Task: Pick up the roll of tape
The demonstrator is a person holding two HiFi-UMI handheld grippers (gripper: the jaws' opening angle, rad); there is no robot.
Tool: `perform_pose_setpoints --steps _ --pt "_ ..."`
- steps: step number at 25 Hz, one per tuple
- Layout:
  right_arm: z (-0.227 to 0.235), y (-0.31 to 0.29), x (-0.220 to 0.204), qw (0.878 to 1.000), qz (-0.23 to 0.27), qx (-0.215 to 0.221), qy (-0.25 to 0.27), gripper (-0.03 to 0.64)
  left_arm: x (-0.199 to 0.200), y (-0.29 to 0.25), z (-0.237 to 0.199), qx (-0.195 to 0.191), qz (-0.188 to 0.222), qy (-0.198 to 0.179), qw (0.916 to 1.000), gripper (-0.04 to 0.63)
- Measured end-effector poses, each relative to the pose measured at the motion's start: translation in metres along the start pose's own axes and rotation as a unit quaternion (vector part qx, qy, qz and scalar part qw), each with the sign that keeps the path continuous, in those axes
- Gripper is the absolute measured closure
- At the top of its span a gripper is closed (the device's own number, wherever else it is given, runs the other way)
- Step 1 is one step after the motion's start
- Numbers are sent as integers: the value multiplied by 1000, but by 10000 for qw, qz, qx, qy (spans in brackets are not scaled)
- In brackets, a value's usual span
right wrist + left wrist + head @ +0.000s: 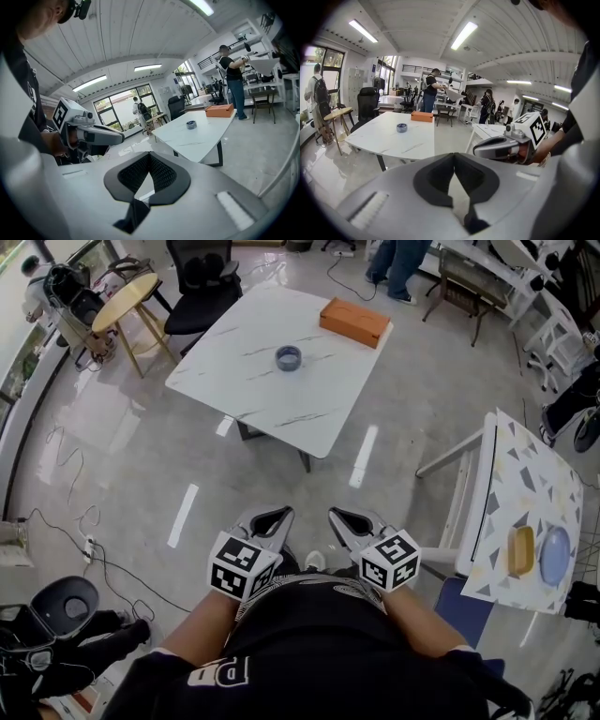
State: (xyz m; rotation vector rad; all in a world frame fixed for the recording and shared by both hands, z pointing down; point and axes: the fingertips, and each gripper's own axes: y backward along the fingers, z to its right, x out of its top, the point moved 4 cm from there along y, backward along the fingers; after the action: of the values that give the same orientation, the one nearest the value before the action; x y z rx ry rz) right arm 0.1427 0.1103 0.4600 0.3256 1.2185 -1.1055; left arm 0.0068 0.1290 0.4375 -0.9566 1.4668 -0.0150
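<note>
A: Where was the tape (288,357)?

B: It lay flat on the white table (281,404), hole up, near the far end. An orange box (354,322) sat past it, well apart from it.

A: And the grippers?

B: Both were held low, close to the person's tummy. The left gripper (283,513) and the right gripper (337,514) pointed forward, side by side. Bare floor lay between them and the table.

A: Were they holding anything?

B: No. In the left gripper view the two jaws met at the tips with nothing between them. The right gripper view showed the same thing: jaws together, nothing held.

A: Which way was the tape from them?

B: Straight ahead and far off. From above it lined up nearly with the left gripper. The right gripper sat a bit more to the side.

A: So which one should go for it?

B: I think the left one had the straighter way. But both were too far, so the person would need to step up to the table first. Then the jaws would have to come apart to fit over the ring's side.
</note>
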Motion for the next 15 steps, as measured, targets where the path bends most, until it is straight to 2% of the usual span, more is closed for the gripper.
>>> perform_pose_setpoints --steps 6,15 --pt "2 0 -10 9999 -148 30 17 620 -2 -12 1 -88 -9 54 9999 535" --pt "17 4 0 9998 -13 -186 -30 621 15 -26 -5 -165 75 -101 9998 535"
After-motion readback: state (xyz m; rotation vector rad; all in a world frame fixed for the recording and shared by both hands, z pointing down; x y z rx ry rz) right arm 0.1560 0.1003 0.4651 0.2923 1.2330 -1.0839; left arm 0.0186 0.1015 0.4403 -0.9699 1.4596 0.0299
